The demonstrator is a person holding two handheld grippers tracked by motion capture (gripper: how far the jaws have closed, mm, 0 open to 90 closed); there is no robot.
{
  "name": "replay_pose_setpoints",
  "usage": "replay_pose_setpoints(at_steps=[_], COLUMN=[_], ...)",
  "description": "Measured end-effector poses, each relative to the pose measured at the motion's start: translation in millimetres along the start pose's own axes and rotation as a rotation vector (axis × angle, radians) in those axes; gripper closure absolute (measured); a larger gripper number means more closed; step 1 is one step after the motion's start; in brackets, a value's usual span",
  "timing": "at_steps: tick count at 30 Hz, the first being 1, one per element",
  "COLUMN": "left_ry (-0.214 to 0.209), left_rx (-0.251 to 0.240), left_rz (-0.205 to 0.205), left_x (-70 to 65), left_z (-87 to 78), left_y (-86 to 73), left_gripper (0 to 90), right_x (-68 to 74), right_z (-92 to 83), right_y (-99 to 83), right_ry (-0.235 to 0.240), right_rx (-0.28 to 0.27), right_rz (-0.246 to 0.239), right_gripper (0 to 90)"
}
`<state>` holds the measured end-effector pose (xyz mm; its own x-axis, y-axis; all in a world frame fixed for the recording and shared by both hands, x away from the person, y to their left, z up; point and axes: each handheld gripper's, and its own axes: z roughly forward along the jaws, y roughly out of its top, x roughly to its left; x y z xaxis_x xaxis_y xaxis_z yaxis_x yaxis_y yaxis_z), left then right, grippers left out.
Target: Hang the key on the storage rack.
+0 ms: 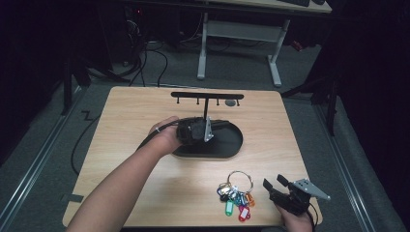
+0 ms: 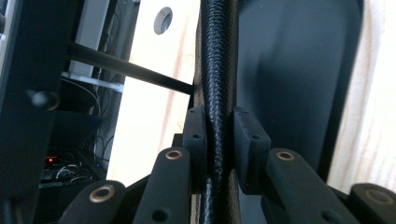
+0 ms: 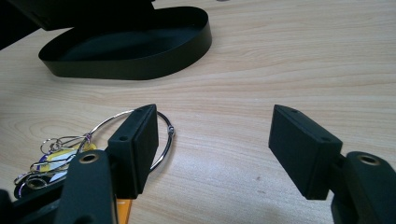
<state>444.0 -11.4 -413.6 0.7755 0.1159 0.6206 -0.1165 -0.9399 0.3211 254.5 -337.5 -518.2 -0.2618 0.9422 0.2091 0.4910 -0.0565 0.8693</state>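
A black key stand has an oval tray (image 1: 227,145), a thin post (image 1: 207,110) and a hooked crossbar (image 1: 207,95). It stands mid-table. My left gripper (image 1: 193,130) is at the tray's back edge beside the post. In the left gripper view it (image 2: 219,126) is shut on a black ribbed edge (image 2: 219,60), apparently the tray's wall, where the post (image 2: 130,70) meets it. A big key ring with several coloured tags (image 1: 237,195) lies near the front edge. My right gripper (image 1: 273,181) rests open just right of it. In its own view it (image 3: 212,140) has bare wood between the pads and the ring (image 3: 163,140) behind the left pad.
The wooden table (image 1: 145,111) has a round hole (image 1: 231,102) near its back edge, behind the crossbar. Dark floor with cables and a white desk frame (image 1: 241,34) lie beyond. The tray (image 3: 140,65) sits up and left of the right gripper.
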Motion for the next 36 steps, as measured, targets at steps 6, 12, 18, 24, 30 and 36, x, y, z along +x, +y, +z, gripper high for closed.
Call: replay_pose_setpoints(at_steps=[6, 12, 18, 24, 30, 36], left_ry=[-0.003, -0.001, -0.009, -0.052, -0.106, -0.147], left_rx=[0.007, -0.009, 0.003, 0.017, 0.030, 0.040], left_rz=[0.037, 0.050, 0.064, 0.052, 0.017, -0.004], left_x=[-4.5, -0.6, 0.5, -9.0, -29.1, -43.3], left_z=[19.2, 33.3, 38.7, 41.0, 44.8, 46.0], left_y=[0.2, -2.2, -6.1, -10.4, -12.6, -12.8], left_gripper=[77.1, 77.1, 77.0, 76.6, 73.6, 62.7], right_x=[-2.8, -1.9, -3.3, -1.5, -0.8, 0.2], right_z=[-0.9, 0.6, -0.3, -0.2, -0.2, 0.1], right_y=[-1.1, -2.6, -2.5, -2.5, -2.5, -2.7], right_ry=[-0.001, 0.003, 0.002, 0.004, 0.002, 0.000], right_rx=[0.000, 0.011, 0.007, 0.009, 0.012, 0.015], right_rz=[0.015, 0.008, 0.015, 0.009, 0.008, 0.005], right_gripper=[33.6, 33.5, 33.6, 33.6, 33.6, 33.4])
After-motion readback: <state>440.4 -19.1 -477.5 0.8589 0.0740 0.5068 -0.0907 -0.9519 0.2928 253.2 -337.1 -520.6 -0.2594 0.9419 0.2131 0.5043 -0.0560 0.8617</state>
